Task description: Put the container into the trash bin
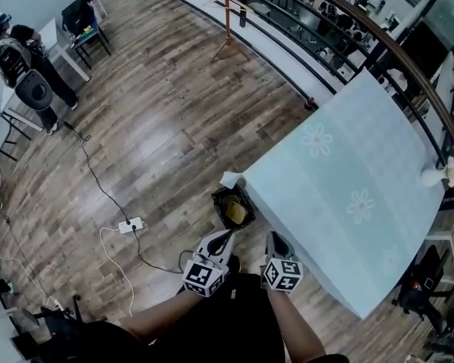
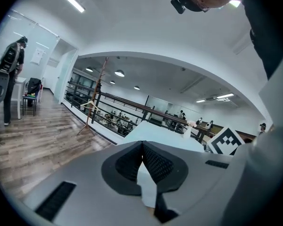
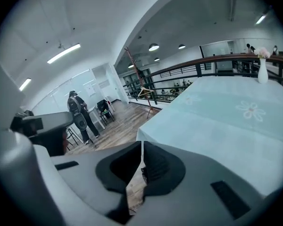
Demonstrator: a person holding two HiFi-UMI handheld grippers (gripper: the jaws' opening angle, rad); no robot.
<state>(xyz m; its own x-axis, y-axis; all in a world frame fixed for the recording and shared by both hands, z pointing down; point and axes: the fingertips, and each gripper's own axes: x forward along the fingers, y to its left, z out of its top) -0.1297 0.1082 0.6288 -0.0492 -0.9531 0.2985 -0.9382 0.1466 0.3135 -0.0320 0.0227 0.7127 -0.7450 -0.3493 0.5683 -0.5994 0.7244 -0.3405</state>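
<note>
A small black trash bin (image 1: 221, 200) stands on the wooden floor at the near corner of the table. Inside it lies a yellowish container (image 1: 236, 212). My left gripper (image 1: 227, 237) hovers just on the near side of the bin, pointing at it, its jaws shut with nothing between them. My right gripper (image 1: 275, 240) hangs beside it to the right, by the table's edge, also shut and empty. In the left gripper view the left gripper (image 2: 142, 146) has its pads pressed together; the right gripper view shows the same for the right gripper (image 3: 141, 146).
A table with a pale blue flowered cloth (image 1: 348, 195) fills the right side, with a white vase (image 1: 431, 176) at its far corner. A power strip (image 1: 130, 224) and cables lie on the floor to the left. A person (image 1: 19, 59) stands far left; a railing (image 1: 378, 48) runs behind the table.
</note>
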